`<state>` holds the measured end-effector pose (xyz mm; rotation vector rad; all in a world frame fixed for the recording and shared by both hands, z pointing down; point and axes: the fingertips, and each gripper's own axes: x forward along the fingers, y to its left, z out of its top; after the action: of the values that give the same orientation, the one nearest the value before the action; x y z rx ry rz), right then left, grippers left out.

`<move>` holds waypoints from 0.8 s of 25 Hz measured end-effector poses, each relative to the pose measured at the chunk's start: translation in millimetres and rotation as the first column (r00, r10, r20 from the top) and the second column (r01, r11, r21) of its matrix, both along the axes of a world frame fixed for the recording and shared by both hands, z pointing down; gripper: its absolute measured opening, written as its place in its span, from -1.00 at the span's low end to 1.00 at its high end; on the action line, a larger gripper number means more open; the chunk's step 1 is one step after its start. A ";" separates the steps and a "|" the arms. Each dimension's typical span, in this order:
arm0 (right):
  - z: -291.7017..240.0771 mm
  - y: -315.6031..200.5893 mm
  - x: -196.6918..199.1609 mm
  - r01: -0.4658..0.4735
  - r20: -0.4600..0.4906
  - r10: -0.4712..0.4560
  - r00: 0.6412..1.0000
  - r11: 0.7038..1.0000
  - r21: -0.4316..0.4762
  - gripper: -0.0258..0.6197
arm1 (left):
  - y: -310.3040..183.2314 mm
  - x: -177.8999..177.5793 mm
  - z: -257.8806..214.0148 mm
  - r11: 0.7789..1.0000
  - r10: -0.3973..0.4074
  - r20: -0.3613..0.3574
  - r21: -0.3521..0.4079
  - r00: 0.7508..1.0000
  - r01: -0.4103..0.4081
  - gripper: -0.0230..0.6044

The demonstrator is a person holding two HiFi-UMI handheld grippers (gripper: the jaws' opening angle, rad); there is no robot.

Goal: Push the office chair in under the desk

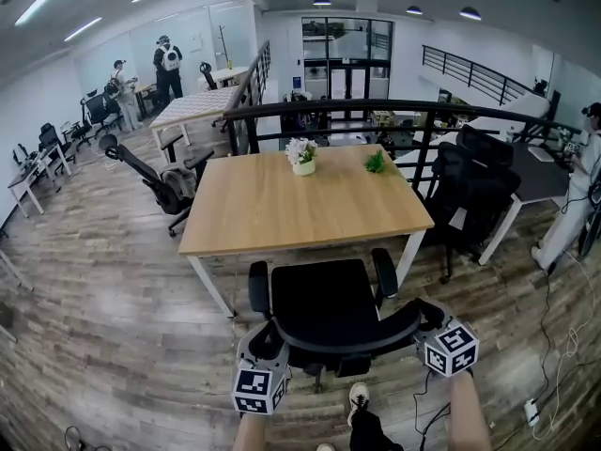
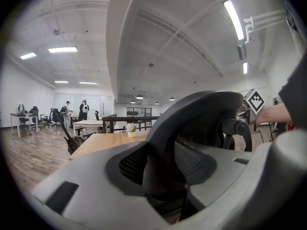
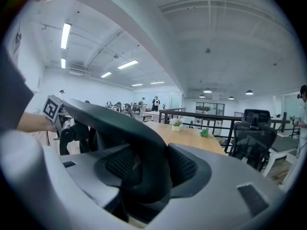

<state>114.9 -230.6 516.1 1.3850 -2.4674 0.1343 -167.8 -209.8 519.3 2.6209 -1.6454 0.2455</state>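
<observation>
The black office chair [image 1: 324, 299] stands at the near edge of the wooden desk [image 1: 282, 205], with its seat front and armrests reaching the desk's edge. Its curved backrest rim [image 1: 347, 343] faces me. My left gripper [image 1: 272, 338] is shut on the rim's left end, and my right gripper [image 1: 424, 322] is shut on the right end. In the left gripper view the black backrest [image 2: 201, 114] sits pinched between the grey jaws of the left gripper [image 2: 160, 171]. The right gripper view shows the backrest [image 3: 110, 116] clamped the same way in the right gripper [image 3: 148, 171].
A white flower pot [image 1: 302, 156] and a small green plant [image 1: 376, 163] sit at the desk's far edge. Other black chairs stand left [image 1: 160, 181] and right [image 1: 474, 186] of the desk. A black railing [image 1: 376, 109] runs behind. Cables [image 1: 554, 374] lie on the floor at right.
</observation>
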 end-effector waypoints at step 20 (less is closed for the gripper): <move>-1.5 -131.7 5.4 0.111 0.019 -0.111 0.994 0.994 0.017 -0.18 | -115.4 8.6 -1.8 0.997 -0.080 -0.004 0.014 0.997 0.080 -0.25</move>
<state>120.3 -362.3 514.6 1.2545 -2.5605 0.1043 -159.2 -325.2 517.5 2.5565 -1.7526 0.2268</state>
